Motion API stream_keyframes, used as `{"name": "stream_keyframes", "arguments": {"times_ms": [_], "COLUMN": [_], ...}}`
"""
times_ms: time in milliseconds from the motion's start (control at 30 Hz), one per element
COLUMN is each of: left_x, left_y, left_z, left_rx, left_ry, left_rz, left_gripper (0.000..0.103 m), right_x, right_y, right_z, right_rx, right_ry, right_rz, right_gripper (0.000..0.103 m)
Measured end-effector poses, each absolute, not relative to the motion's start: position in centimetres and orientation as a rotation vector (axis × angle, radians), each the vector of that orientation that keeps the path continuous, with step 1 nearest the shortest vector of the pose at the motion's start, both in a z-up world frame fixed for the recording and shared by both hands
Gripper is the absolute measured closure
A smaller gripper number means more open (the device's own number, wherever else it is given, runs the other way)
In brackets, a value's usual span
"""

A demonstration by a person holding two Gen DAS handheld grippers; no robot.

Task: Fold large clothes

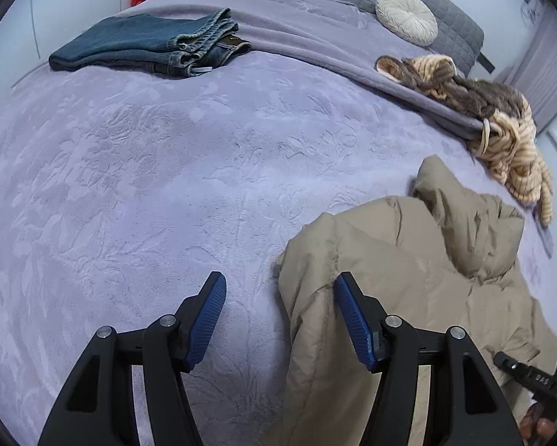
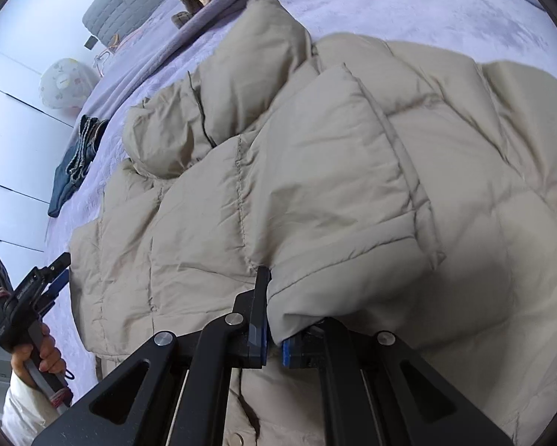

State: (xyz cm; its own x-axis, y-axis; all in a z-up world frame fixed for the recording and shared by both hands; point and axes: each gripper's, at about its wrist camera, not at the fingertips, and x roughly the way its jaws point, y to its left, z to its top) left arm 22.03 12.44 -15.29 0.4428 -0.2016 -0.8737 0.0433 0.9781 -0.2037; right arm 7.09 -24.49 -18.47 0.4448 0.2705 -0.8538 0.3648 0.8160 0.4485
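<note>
Two grippers work over a beige puffer jacket (image 2: 315,186) spread on a lilac bedspread (image 1: 148,167). In the right wrist view the jacket fills most of the frame, its long axis running from about 7 o'clock, where the quilted body lies, up toward 1 o'clock; its puffy collar or hood end points toward 12 o'clock. A folded-over panel with a stitched hem lies across the middle, its free corner hanging toward 5 o'clock.

The right gripper (image 2: 272,338) has its jaws pressed together on the lower edge of that panel, the fabric pinched between the blue pads.

In the left wrist view the jacket sits at 4 o'clock, one edge draping down toward 6 o'clock. The left gripper (image 1: 280,319) stands about half open; a fold of the jacket's edge lies between the fingers against the right pad (image 1: 354,325), while the left pad (image 1: 207,321) is clear of it, over bare bedspread.

Folded jeans (image 1: 148,42) lie at 11 o'clock, a round cream cushion (image 1: 406,16) at 1 o'clock, and a striped brown knit garment (image 1: 501,126) at 2 o'clock along the bed's far edge.
</note>
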Motion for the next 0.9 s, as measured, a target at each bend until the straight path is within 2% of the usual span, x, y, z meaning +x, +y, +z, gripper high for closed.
{"name": "stream_keyframes", "arguments": {"times_ms": [67,233,333,367,400,433,467,533,567,600,633,733,900], "left_x": [21.9,22.5,22.4,22.2,21.9,21.6,21.1,20.0,19.3,18.5,17.9,15.9,15.4], "left_y": [11.1,11.1,11.2,11.4,11.7,12.1,12.3,12.3,12.1,11.6,11.1,9.1,7.9], "left_z": [-16.6,-20.0,-18.8,-18.1,-17.3,-16.5,-15.6,-14.3,-13.7,-13.2,-12.9,-13.2,-18.5], "left_rx": [-0.046,0.01,0.032,0.027,0.021,0.01,-0.01,-0.029,-0.03,-0.031,-0.031,0.003,0.034], "left_ry": [1.117,1.165,1.157,1.148,1.135,1.121,1.109,1.097,1.089,1.081,1.079,1.092,1.212], "left_rz": [-0.113,-0.103,-0.083,-0.076,-0.066,-0.067,-0.081,-0.103,-0.115,-0.132,-0.15,-0.191,-0.144], "left_gripper": [0.039,0.038,0.038,0.038,0.038,0.038,0.038,0.038,0.038,0.038,0.038,0.038,0.038], "right_x": [6.6,6.7,7.2,7.1,6.8,6.3,5.6,4.2,3.7,3.2,3.3,4.4,6.7], "right_y": [-24.5,-24.5,-24.7,-24.7,-24.9,-25.1,-25.4,-26.3,-26.7,-26.9,-27.0,-26.0,-24.5], "right_z": [-19.2,-20.5,-20.3,-19.8,-19.1,-18.4,-17.5,-15.4,-14.5,-13.7,-13.1,-12.7,-16.0], "right_rx": [0.666,0.697,0.711,0.696,0.676,0.656,0.631,0.546,0.517,0.499,0.491,0.45,0.378], "right_ry": [1.148,1.157,1.186,1.199,1.207,1.203,1.187,1.128,1.1,1.066,1.051,1.051,1.125], "right_rz": [-0.066,-0.066,-0.047,-0.045,-0.046,-0.055,-0.079,-0.171,-0.203,-0.214,-0.204,-0.127,-0.092], "right_gripper": [0.098,0.097,0.088,0.077,0.06,0.053,0.051,0.052,0.064,0.088,0.093,0.093,0.093]}}
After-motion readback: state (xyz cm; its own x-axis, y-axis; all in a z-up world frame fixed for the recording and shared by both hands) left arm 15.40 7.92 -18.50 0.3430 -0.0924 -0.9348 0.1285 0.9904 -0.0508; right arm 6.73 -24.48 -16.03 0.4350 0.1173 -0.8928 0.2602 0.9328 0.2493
